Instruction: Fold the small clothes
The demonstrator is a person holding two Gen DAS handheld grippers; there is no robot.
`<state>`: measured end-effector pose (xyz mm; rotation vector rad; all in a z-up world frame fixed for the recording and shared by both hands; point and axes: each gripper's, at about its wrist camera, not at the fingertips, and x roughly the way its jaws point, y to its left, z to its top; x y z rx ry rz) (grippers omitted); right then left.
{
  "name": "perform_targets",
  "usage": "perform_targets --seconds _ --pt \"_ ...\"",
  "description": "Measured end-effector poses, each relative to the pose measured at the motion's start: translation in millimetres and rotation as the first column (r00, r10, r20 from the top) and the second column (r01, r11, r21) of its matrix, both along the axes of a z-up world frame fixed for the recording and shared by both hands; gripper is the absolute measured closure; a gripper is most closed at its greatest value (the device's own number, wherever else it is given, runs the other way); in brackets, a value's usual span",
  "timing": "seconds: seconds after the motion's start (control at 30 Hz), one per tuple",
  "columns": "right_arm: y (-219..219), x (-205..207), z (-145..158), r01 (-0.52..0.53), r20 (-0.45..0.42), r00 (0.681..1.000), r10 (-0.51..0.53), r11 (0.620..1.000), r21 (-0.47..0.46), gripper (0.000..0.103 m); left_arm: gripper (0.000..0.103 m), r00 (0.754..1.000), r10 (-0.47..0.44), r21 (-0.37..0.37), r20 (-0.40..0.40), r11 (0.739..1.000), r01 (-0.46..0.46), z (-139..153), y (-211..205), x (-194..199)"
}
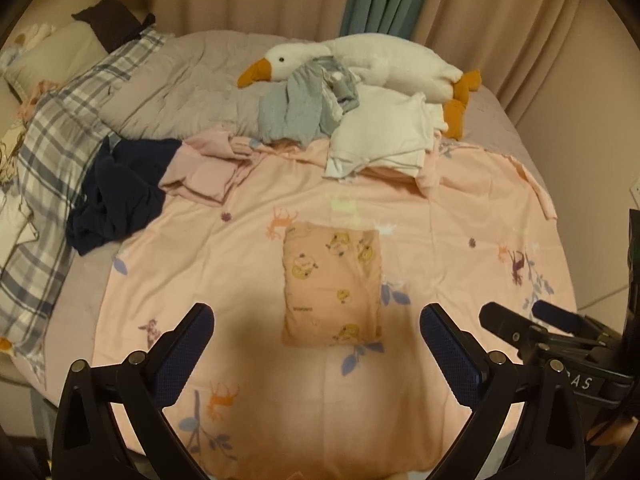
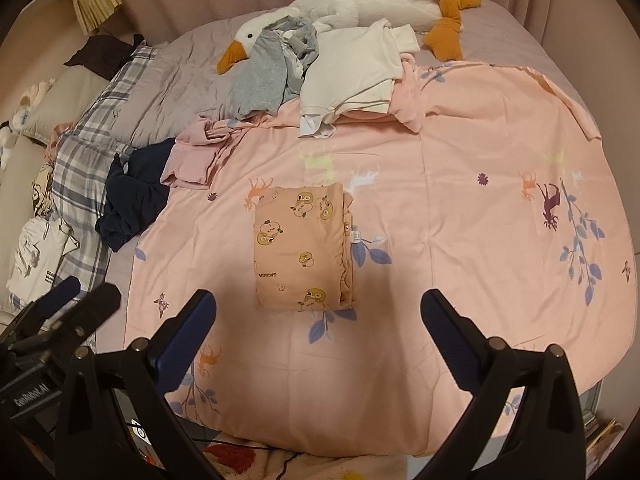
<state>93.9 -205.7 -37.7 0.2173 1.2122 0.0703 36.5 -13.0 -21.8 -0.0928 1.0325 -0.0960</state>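
Both of your tongs are hanging spread wide over the bed, gripping nothing: the left tongs [image 1: 316,340] and the right tongs [image 2: 318,328] are each hovering short of the folded garment [image 1: 332,288], not touching it. That peach, chick-printed garment [image 2: 304,248] is lying flat on the pink sheet [image 1: 440,240] as a neat upright rectangle, its long axis running away from you toward the far side of the bed, its short near edge facing your tongs. You are seeing it just right of centre between the left fingers, and just left of centre between the right ones.

Your right camera is showing layered fabric edges and a small white tag along the garment's right side; the left camera is blurring that side. Further out, a pink garment [image 2: 192,160] and a dark navy one [image 2: 132,200] are lying crumpled to the left, while a grey garment [image 1: 296,108] and a white one [image 1: 380,132] are piled against a plush goose [image 1: 360,60] at the far edge. A plaid blanket [image 1: 52,152] is running along the left. Only your right view is catching the other tongs at lower left and a rug under the bed's near edge.
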Motion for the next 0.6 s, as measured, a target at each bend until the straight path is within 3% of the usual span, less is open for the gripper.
perform_targets --seconds 0.6 --pt "5.2 -3.6 5.2 0.012 0.011 1.000 -0.012 1.000 0.013 0.000 0.001 1.000 0.010 0.011 -0.003 1.000 -0.010 1.2 3.1 -5.2"
